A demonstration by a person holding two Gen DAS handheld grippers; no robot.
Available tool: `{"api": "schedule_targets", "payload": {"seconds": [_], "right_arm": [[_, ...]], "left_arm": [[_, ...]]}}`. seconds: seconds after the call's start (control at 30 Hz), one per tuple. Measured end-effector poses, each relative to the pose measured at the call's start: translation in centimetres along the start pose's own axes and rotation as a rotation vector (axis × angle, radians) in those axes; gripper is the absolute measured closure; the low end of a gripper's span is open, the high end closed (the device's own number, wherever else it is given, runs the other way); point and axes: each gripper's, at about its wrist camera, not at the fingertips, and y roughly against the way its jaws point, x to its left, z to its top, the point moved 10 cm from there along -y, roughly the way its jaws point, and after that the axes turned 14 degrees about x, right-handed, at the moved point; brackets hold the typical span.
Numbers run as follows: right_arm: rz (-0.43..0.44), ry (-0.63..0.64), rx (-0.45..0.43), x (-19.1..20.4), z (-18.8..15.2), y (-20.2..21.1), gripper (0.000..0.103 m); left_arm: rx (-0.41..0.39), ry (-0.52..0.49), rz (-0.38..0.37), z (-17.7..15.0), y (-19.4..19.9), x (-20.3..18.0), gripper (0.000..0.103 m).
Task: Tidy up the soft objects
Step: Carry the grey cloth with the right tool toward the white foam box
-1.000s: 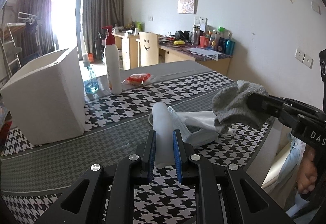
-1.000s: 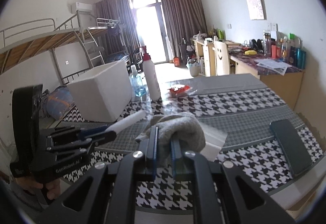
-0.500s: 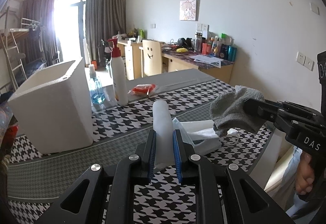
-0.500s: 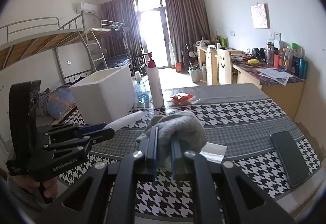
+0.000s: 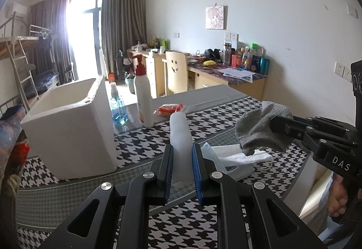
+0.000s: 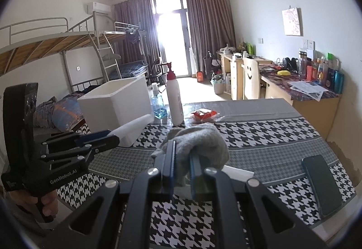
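My left gripper (image 5: 182, 154) is shut on a pale translucent foam roll (image 5: 179, 133) and holds it above the table; it also shows in the right wrist view (image 6: 132, 128). My right gripper (image 6: 182, 158) is shut on a crumpled grey sock (image 6: 201, 143), seen from the side in the left wrist view (image 5: 260, 130). Both are lifted over the houndstooth tablecloth (image 5: 140, 144). A white foam box (image 5: 70, 122), open on top, stands at the left. White face masks in a clear pack (image 5: 235, 158) lie under the sock.
A tall white pump bottle (image 5: 143, 97), a small blue spray bottle (image 5: 117, 106) and a red snack packet (image 5: 169, 108) stand behind. A dark phone (image 6: 321, 183) lies at the table's right edge. A chair and desks stand beyond the table.
Both grippers have risen a little with their loads still held. The view tilts up, showing more of the room and the box's open top.
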Motion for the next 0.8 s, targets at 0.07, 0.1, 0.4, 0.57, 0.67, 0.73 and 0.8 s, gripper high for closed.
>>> {"api": "schedule_targets", "payload": {"seconds": [0.07, 0.1, 0.4, 0.57, 0.67, 0.73, 0.8], "right_arm": [[0.001, 0.005, -0.001, 0.1, 0.3, -0.1, 0.089], [0.003, 0.008, -0.002, 0.2, 0.4, -0.1, 0.089], [0.016, 0.040, -0.017, 1.1, 1.9, -0.5, 0.089], [0.024, 0.051, -0.020, 1.5, 2.7, -0.7, 0.089], [0.028, 0.057, -0.023, 1.7, 3.0, -0.8, 0.089], [0.030, 0.062, -0.023, 1.9, 3.3, -0.9, 0.089], [0.030, 0.069, -0.024, 2.1, 3.5, -1.0, 0.089]], "left_arm": [[-0.004, 0.002, 0.003, 0.2, 0.1, 0.2, 0.085], [-0.005, 0.004, 0.006, 0.1, 0.2, 0.5, 0.085], [-0.014, 0.024, 0.027, 0.9, 0.7, 2.1, 0.085], [-0.020, 0.033, 0.035, 1.4, 1.0, 2.7, 0.085], [-0.026, 0.038, 0.040, 1.7, 1.4, 3.3, 0.085], [-0.030, 0.040, 0.040, 1.7, 1.5, 3.6, 0.085], [-0.034, 0.040, 0.045, 1.9, 1.8, 4.0, 0.085]]}}
